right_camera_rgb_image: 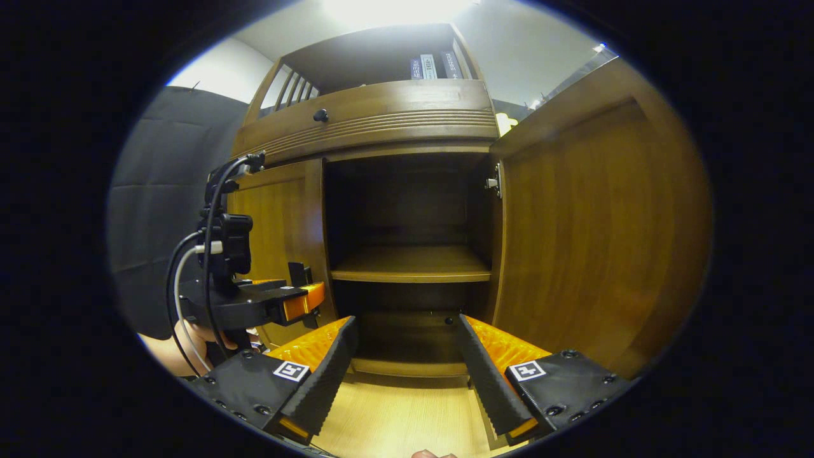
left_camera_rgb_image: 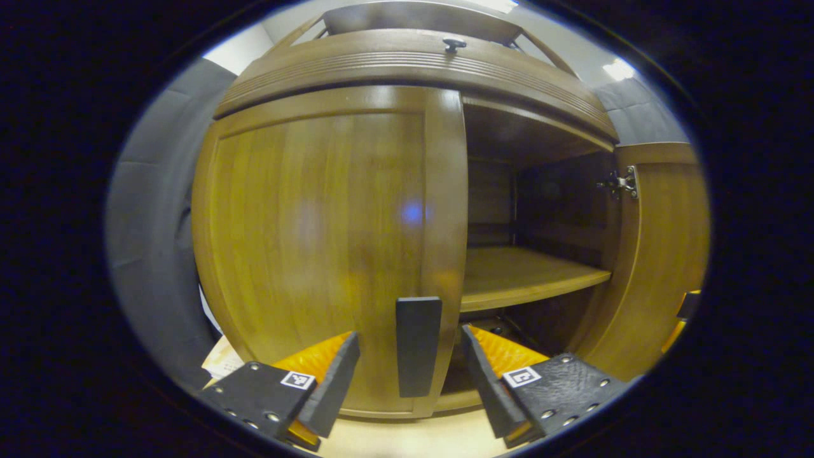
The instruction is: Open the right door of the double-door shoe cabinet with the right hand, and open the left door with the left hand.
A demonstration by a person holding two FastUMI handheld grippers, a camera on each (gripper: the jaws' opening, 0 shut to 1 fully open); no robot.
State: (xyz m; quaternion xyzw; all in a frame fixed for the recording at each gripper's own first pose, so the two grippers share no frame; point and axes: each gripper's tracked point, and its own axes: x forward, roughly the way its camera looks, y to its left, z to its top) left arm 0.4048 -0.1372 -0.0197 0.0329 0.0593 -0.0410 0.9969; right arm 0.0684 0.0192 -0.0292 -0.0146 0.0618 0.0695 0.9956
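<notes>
The back of the cabinet is too dark to read, and the space under its one shelf is lost in shadow. Two doors, both glossy brown wood with a flat panel in a raised frame: the right door stands swung wide open, its metal hinge showing at the top inner edge, while the left door sits closed. A dark, flat, upright handle is fixed at the left door's inner edge, low down. The left gripper is spread wide with the handle between its fingers, touching neither that I can see. The right gripper is also wide open, holding nothing, in front of the open compartment. Above the doors runs a ribbed band with one small round knob. A hand, partly cut off, holds the left gripper.
</notes>
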